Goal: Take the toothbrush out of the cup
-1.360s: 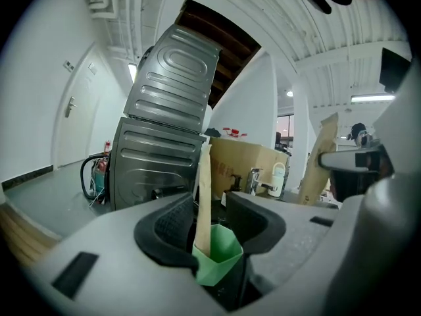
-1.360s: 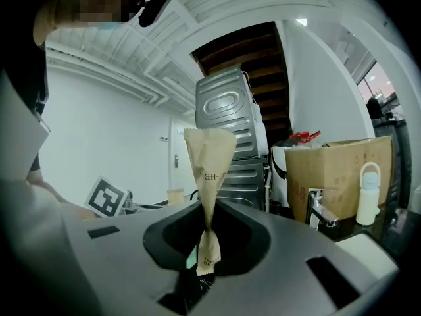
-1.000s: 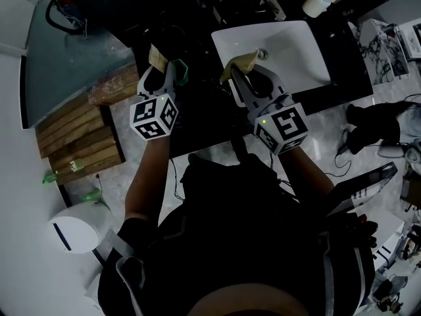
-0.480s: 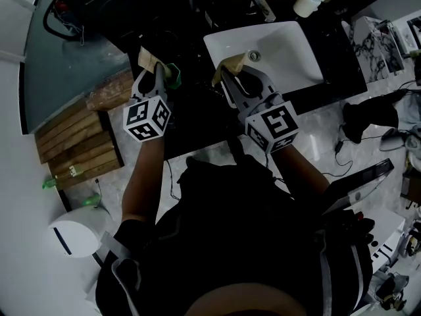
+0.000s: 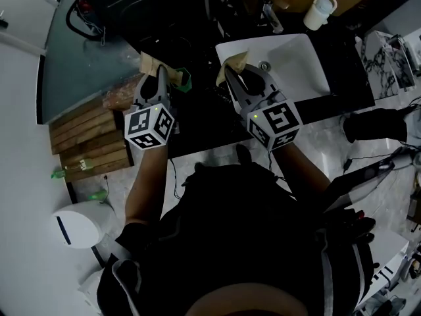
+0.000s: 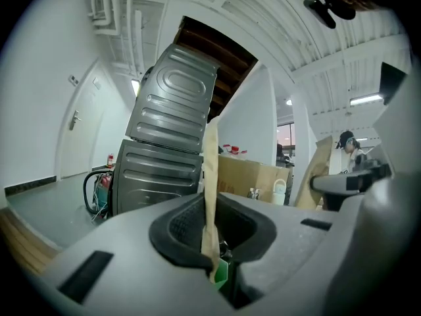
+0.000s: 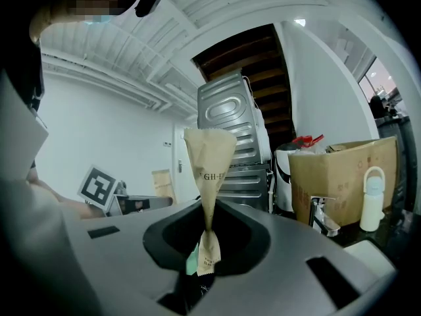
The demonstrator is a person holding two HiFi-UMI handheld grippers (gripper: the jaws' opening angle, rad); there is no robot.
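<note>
Neither a cup nor a bare toothbrush can be made out. My left gripper (image 5: pixel 160 72) (image 6: pixel 212 259) is shut on a tan paper packet (image 5: pixel 152 63) (image 6: pixel 210 176) that stands up from its jaws. A green piece (image 5: pixel 185 79) (image 6: pixel 221 273) shows at the pinch. My right gripper (image 5: pixel 230 72) (image 7: pixel 205 255) is shut on a second tan printed packet (image 5: pixel 235 63) (image 7: pixel 209 157), with a pale green sliver (image 7: pixel 191 259) beside it. Both grippers point nearly level over the black counter (image 5: pixel 197 127), the right one at the sink's left edge.
A white sink basin (image 5: pixel 293 61) with a faucet (image 5: pixel 271 15) lies right of the grippers, and a white mug (image 5: pixel 320 10) stands behind it. Wooden slats (image 5: pixel 82 143) and a white bin (image 5: pixel 79 226) are at the left. A cardboard box (image 7: pixel 342 176) and a grey metal cabinet (image 6: pixel 171 143) stand ahead.
The left gripper's jaws went from wide apart to shut on the tan packet, and it rose with it. The right gripper rose slightly, still holding its packet.
</note>
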